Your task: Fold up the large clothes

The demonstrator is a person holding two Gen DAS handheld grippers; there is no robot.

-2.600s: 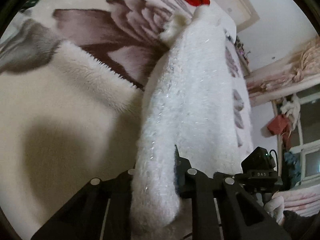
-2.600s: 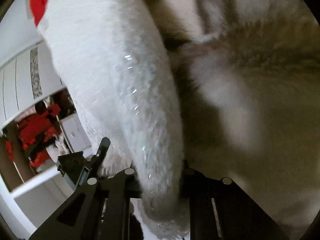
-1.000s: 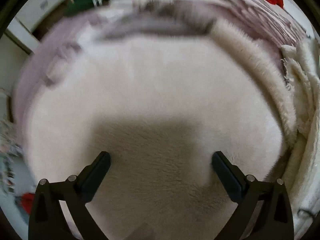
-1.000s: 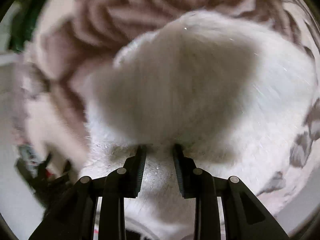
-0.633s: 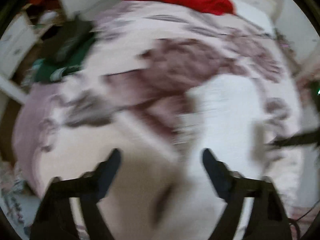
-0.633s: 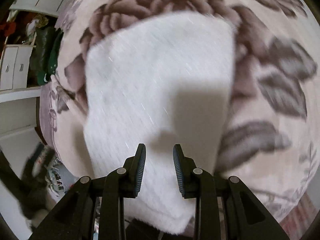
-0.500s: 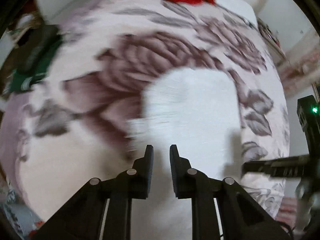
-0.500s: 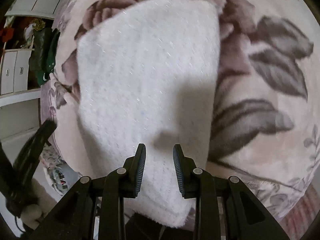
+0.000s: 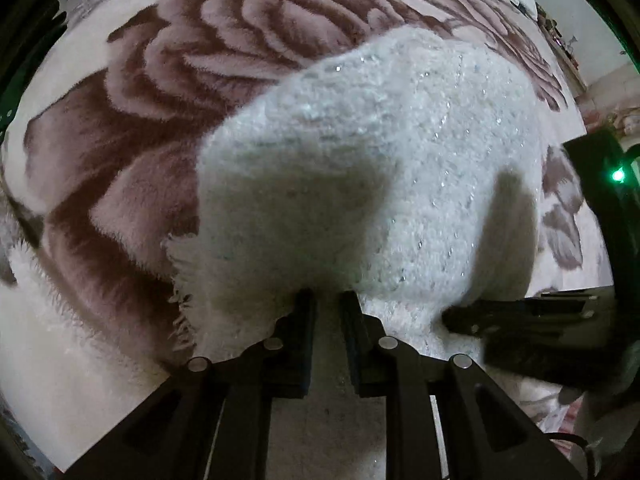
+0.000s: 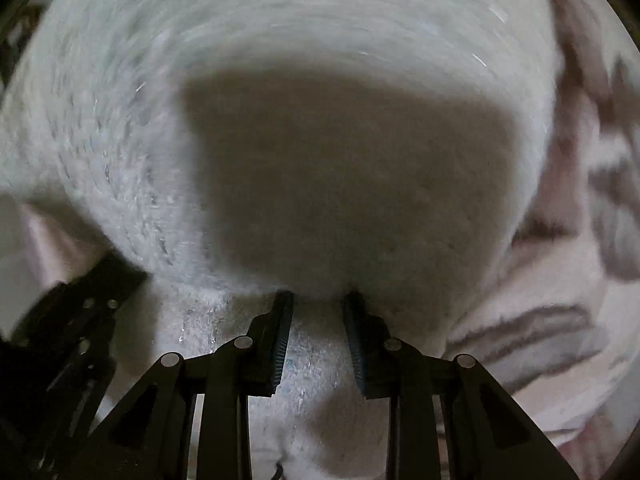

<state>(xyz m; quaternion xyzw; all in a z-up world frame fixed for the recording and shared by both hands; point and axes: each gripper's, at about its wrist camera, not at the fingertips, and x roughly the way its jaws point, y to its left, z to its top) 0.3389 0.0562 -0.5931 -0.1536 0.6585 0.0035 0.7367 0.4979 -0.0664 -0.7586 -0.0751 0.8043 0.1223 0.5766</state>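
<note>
Found the white fluffy garment lying on the bed's flowered blanket, covering the right-hand side of the big brown rose in the left wrist view, with a frayed, fringed edge on the side toward the rose. Looked already narrowed to a long panel, so judged a lengthwise fold done and an end-to-end fold in hand.

Saw the left gripper pointing steeply down at the near end of the garment, on the rose side: jaws almost together yet opening slightly, with a ridge of the knit between them and the pads pressing on it. Saw the right gripper just beside it on the side away from the rose: jaws set a little wider, likewise clamped on a bunch of the same near end. Could make out little more in the right wrist view, blurred and mostly shadowed by the tool.

Judged the step as a paired pinch on the near hem, ready to carry it over. Called next for a firm hold on both sides, a level lift, then a sweep of the hem away toward the far end beside the rose, corners matched before release. Judged the soft, thick pile likely to slip from a loosening left grip, so advised closing again before lifting.
</note>
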